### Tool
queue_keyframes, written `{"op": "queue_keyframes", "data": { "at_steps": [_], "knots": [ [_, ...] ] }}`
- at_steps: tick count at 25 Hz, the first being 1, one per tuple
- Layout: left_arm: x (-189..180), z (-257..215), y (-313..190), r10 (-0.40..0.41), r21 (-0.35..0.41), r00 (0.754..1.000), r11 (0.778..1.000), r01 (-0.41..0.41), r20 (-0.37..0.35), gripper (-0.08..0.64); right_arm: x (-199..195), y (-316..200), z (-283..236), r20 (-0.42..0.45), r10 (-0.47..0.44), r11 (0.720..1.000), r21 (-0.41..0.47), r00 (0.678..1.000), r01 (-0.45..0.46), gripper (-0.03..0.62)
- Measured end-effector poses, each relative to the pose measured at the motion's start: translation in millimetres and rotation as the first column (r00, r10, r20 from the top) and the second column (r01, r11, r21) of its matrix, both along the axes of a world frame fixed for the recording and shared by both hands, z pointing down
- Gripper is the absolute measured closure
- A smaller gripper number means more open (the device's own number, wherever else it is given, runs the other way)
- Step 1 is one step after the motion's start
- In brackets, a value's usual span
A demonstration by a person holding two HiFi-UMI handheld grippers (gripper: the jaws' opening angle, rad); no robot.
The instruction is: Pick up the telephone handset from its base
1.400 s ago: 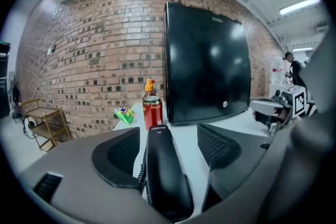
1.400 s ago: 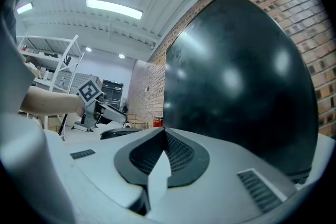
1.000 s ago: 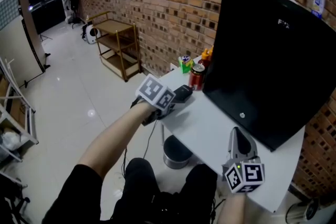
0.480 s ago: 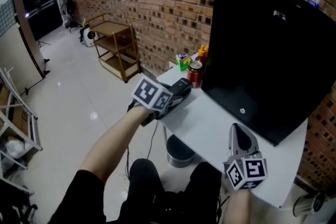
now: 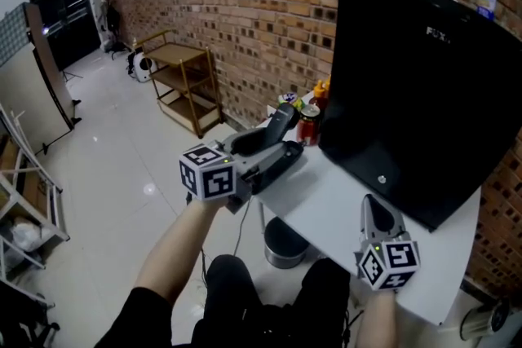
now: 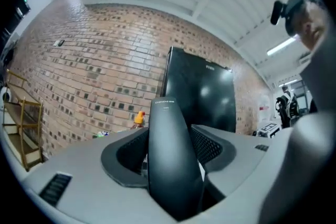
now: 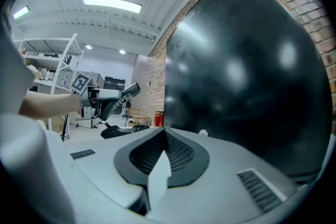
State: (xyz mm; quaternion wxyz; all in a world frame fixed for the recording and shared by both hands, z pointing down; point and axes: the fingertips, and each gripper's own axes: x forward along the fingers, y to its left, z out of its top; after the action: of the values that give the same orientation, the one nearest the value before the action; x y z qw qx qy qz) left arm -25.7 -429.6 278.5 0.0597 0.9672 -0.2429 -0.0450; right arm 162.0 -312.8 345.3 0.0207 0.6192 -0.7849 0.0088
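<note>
My left gripper (image 5: 259, 151) is shut on the black telephone handset (image 5: 280, 123), which hangs tilted upward above its black base (image 5: 283, 160) at the table's left end. In the left gripper view the handset (image 6: 167, 128) stands up between the jaws of that gripper (image 6: 176, 147), both pads against its sides. The right gripper view shows the lifted handset (image 7: 113, 98) over the base (image 7: 123, 130) far to the left. My right gripper (image 5: 372, 213) rests level over the table's near edge, shut and holding nothing (image 7: 157, 165).
A big black monitor (image 5: 416, 85) fills the back of the white table (image 5: 326, 200). A red can (image 5: 308, 124) and small bottles stand beside the base. A grey bin (image 5: 285, 244) sits under the table and a wooden trolley (image 5: 183, 77) by the brick wall.
The left gripper has closed on the handset and raised it off the base, tilting it upward. The right gripper has stayed put.
</note>
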Motion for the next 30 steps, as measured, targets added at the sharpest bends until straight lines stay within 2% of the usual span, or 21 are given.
{"op": "queue_keyframes", "data": {
  "at_steps": [2,7,10,12,15,21,30],
  "knots": [
    [-8,-6,10,0.042,0.016,0.996,0.999,-0.041,-0.075,0.301,0,-3,2,0.019,-0.011,1.0,-0.012,1.0,0.011,0.583],
    [-33,-18,29,0.129,0.059,0.971,0.991,-0.12,-0.2,0.301,-6,-10,11,0.042,-0.053,0.996,-0.069,0.998,0.056,0.583],
    [-47,-25,36,0.205,0.062,0.927,0.979,-0.195,-0.313,0.301,-6,-17,20,0.041,-0.058,0.991,-0.119,0.997,0.062,0.583],
    [-55,-27,33,0.217,0.058,0.905,0.976,-0.21,-0.366,0.301,0,-23,26,0.043,-0.025,0.988,-0.152,0.999,0.031,0.583],
    [-56,-27,34,0.219,0.068,0.899,0.975,-0.21,-0.378,0.301,5,-25,28,0.044,0.008,0.986,-0.165,0.999,-0.001,0.583],
    [-41,-16,42,0.259,0.074,0.907,0.966,-0.249,-0.334,0.301,4,-25,29,0.049,-0.003,0.985,-0.171,0.999,0.012,0.583],
    [-40,-14,42,0.256,0.079,0.914,0.967,-0.244,-0.315,0.301,3,-27,29,0.051,-0.015,0.984,-0.175,0.999,0.024,0.583]
  ]
}}
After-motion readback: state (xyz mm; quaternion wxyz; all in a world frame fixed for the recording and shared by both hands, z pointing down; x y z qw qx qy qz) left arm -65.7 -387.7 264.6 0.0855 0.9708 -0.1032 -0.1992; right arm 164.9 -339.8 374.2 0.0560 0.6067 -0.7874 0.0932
